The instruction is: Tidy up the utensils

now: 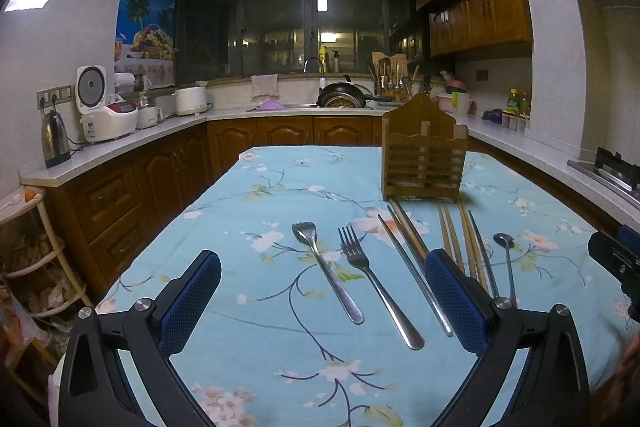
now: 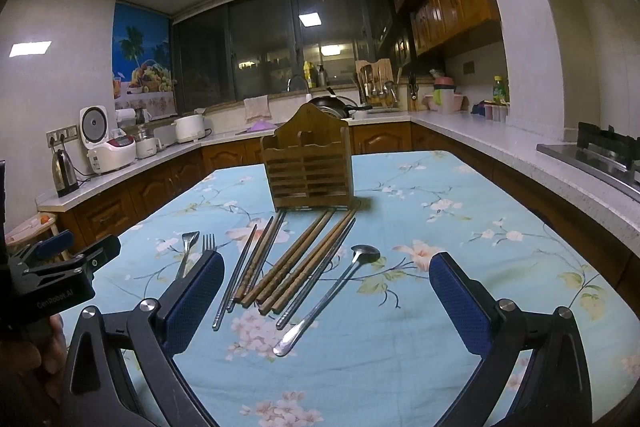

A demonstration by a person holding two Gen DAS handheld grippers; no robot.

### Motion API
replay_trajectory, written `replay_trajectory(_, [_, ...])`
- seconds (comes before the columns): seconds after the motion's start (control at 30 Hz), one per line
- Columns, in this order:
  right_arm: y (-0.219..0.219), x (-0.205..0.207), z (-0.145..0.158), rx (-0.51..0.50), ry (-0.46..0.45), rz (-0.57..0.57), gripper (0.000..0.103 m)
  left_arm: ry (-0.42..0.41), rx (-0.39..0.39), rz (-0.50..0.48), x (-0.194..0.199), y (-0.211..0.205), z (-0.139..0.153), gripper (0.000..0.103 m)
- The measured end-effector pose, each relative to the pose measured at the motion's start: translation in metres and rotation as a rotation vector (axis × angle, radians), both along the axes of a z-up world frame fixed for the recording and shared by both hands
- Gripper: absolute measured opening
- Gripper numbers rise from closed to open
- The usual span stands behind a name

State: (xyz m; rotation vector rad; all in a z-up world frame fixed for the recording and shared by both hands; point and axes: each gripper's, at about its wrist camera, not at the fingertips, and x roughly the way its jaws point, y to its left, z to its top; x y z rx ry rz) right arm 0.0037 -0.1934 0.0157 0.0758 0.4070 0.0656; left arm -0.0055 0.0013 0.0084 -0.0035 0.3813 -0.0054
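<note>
Blue cloth printed with pale flowers covers the tabletop [image 1: 248,195], and the utensils lie on it in a loose row. A wooden holder [image 1: 424,157] with slatted front stands upright toward the far end of the cloth, its compartments showing nothing inside. In front of it, from left to right in the left wrist view, lie a spork [image 1: 324,267], a fork [image 1: 376,283], a pair of metal chopsticks [image 1: 412,267], several wooden chopsticks [image 1: 460,239], another metal chopstick [image 1: 482,255] and a long-handled spoon [image 1: 507,259]. All of them point roughly toward the holder, the tips of the chopsticks reaching nearly to its base.

Left tool [image 1: 322,273] hovers above the near edge of the tabletop with its blue pads spread wide and nothing between them; the spork and fork lie ahead of it. Right tool [image 2: 326,273] is likewise released and empty, its pads well apart, with the wooden chopsticks and the spoon [image 2: 340,291] lying on the cloth ahead of it.
</note>
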Motion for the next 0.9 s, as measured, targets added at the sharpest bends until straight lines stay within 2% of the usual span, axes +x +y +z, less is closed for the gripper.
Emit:
replay_trajectory(0.3, [-0.004,0.006,-0.002,0.021,0.032,0.009,0.103,0.042,-0.017,-0.004,0.011,0.003,-0.002,0.102])
replay_trajectory(0.57, [-0.007,0.018,0.0,0.043,0.075,0.031,0.103,0.12,-0.038,-0.015,0.031,0.005,-0.002,0.102])
replay_trajectory(0.9, [-0.02,0.049,-0.003,0.101,0.18,0.046,0.103,0.228,-0.052,-0.077,0.079,0.015,0.008,0.1])
